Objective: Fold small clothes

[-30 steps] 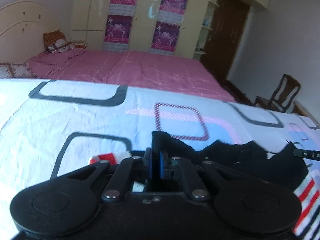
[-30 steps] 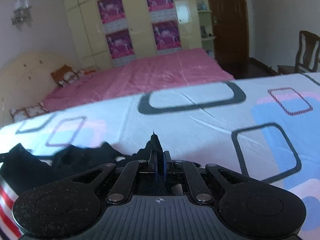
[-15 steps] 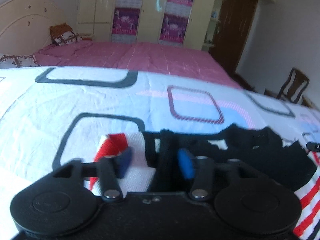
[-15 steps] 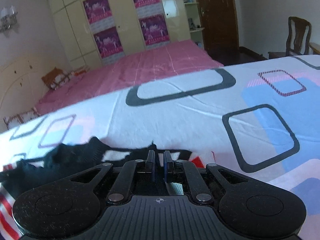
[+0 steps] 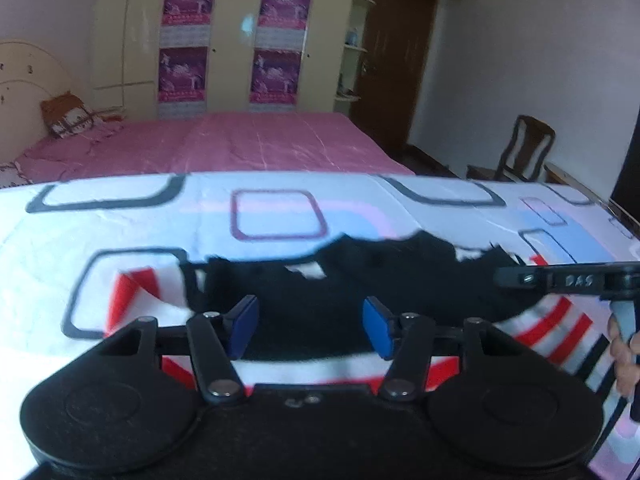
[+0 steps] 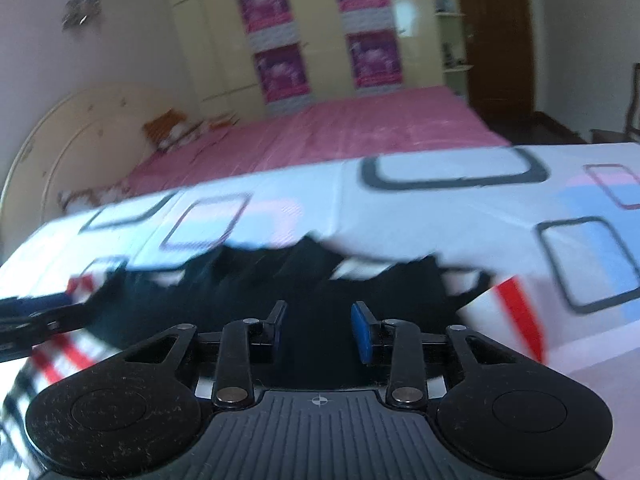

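Legible marking: "DAS", in raised letters on the black arm of the right tongs [image 5: 568, 281]. Poster text is unreadable.

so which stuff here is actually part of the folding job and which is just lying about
Job: striped garment, left gripper, jaws closing on nothing; right gripper, jaws opening, patterned sheet.

Lying about: pink bed, chair, cushion.

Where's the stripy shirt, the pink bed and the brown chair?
stripy shirt [image 5: 556, 320], left wrist view, on its red and white stripes.
pink bed [image 5: 248, 144], left wrist view, middle of the cover.
brown chair [image 5: 528, 148], left wrist view, on its backrest.
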Available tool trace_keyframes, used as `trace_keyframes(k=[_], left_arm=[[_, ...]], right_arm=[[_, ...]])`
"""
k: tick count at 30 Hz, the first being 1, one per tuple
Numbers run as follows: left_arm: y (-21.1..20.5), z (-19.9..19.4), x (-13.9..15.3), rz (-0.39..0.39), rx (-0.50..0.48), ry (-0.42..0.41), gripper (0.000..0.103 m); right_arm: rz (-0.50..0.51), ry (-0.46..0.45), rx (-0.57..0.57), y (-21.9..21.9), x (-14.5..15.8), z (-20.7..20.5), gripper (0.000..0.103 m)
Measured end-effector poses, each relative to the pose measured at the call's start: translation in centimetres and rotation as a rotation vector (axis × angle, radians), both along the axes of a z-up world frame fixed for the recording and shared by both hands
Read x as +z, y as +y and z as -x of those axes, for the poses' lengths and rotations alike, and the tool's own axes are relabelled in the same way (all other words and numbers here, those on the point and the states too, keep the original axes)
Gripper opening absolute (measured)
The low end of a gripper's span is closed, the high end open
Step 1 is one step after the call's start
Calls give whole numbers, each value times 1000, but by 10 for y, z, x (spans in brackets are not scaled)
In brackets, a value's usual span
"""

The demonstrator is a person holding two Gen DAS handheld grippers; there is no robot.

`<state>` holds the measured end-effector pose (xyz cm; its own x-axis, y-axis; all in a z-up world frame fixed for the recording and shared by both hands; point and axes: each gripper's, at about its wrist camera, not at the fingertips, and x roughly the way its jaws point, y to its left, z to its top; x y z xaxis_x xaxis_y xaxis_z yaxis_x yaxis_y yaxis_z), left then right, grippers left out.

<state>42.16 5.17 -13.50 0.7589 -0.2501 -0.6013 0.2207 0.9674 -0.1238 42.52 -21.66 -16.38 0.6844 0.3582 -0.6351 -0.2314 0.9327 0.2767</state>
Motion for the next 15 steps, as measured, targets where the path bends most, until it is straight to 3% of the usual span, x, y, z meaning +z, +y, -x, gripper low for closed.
trace_keyframes(k=[5,11,15], left_arm=[[-2,7,-22,-44,3,56,53],[17,14,-35,-67,19,65,55],[17,12,-34,-72,30,79,55]], right_arm=[[46,17,51,13,-16,16,35],[63,24,-22,-10,-26,17,35],[125,1,-71,-16,-31,27,35]])
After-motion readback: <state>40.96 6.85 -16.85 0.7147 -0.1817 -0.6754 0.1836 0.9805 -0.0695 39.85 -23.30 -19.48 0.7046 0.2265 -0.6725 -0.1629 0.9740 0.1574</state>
